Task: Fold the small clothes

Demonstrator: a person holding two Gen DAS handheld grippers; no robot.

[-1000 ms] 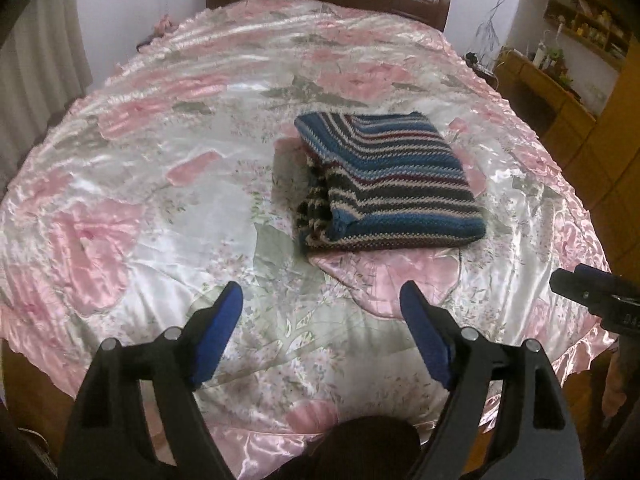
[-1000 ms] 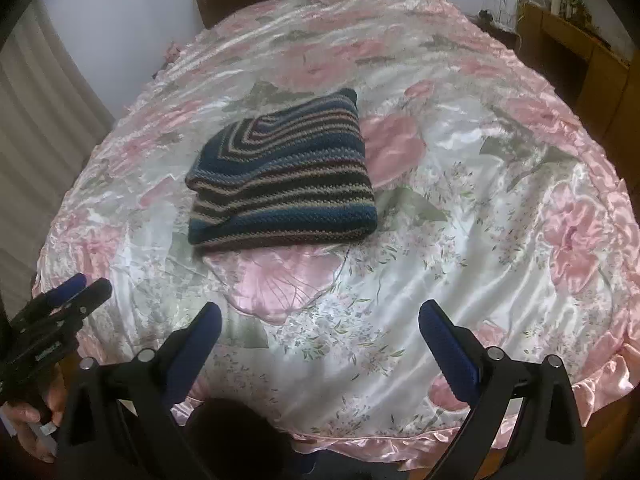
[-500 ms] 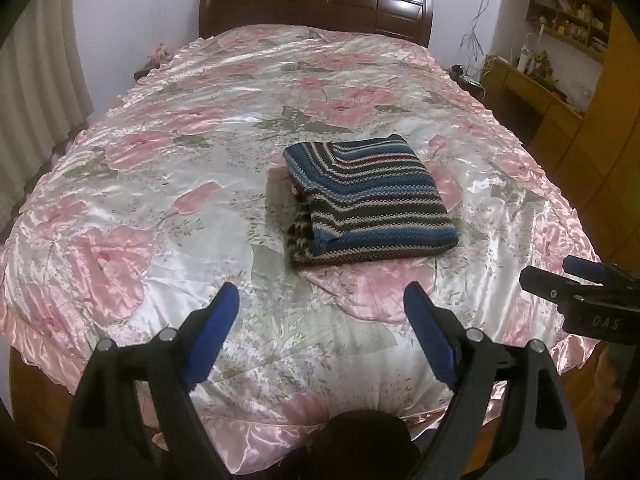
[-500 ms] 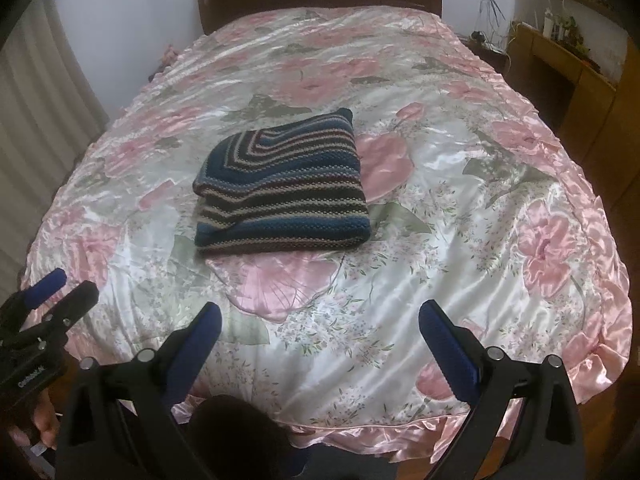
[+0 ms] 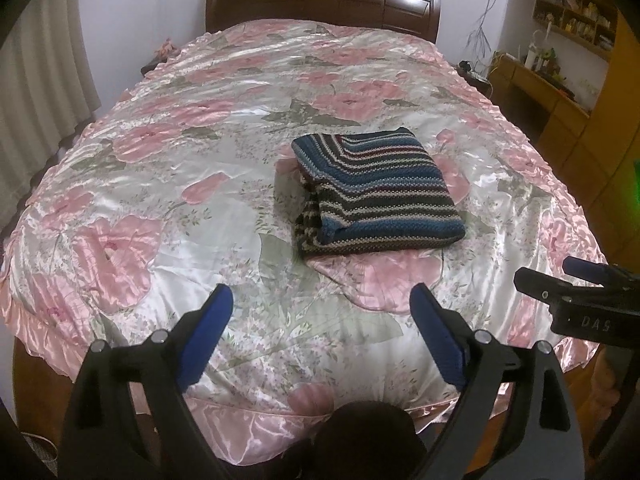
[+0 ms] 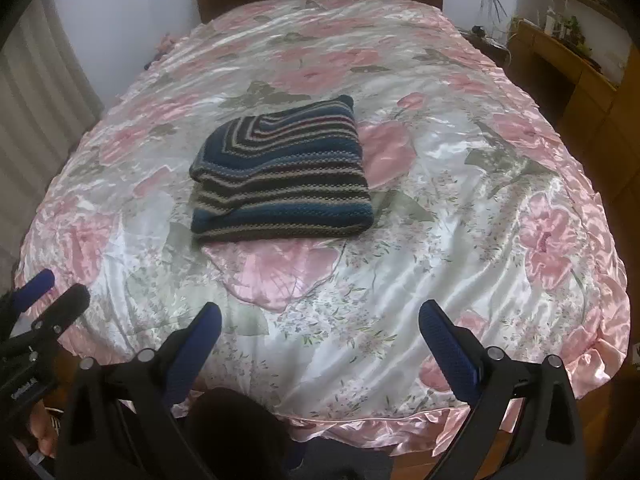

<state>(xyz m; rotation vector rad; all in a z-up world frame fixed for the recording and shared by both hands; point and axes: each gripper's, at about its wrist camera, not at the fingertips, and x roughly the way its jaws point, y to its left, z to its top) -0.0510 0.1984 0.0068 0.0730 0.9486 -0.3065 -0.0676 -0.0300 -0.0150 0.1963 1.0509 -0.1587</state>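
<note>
Where the bed [image 5: 168, 184] fills most of both views, it carries a shiny satin bedspread [image 6: 460, 208], white ground with big pink flowers and grey-green leaves, pink ruffled edge along the near side. Dark wooden headboard [image 5: 320, 12] at the far end, pleated curtain [image 5: 36, 92] on the left wall, wooden shelving [image 5: 576, 92] with small clutter on the right. Folded sweater [image 5: 376, 196] lies on the bedspread roughly mid-bed, slightly right of centre in the left wrist view, slightly left of centre in the right wrist view [image 6: 280, 176]. It's a chunky knit, horizontal stripes in dark blue, teal, black and cream with thin maroon lines near the top; folded into a compact, thick rectangle, stacked layers showing along its left edge, stripes turning diagonal at the far left corner. Nothing touches it. Left tool [image 5: 320, 308] is near the foot of the bed, well short of the sweater, blue-padded fingers [image 5: 208, 332] spread wide, nothing between them. Right tool [image 6: 320, 324] likewise over the near edge, fingers [image 6: 448, 344] wide apart, empty. Each tool shows at the other view's side edge. A bit of hand [image 6: 42, 428] shows under the left tool in the right wrist view.
</note>
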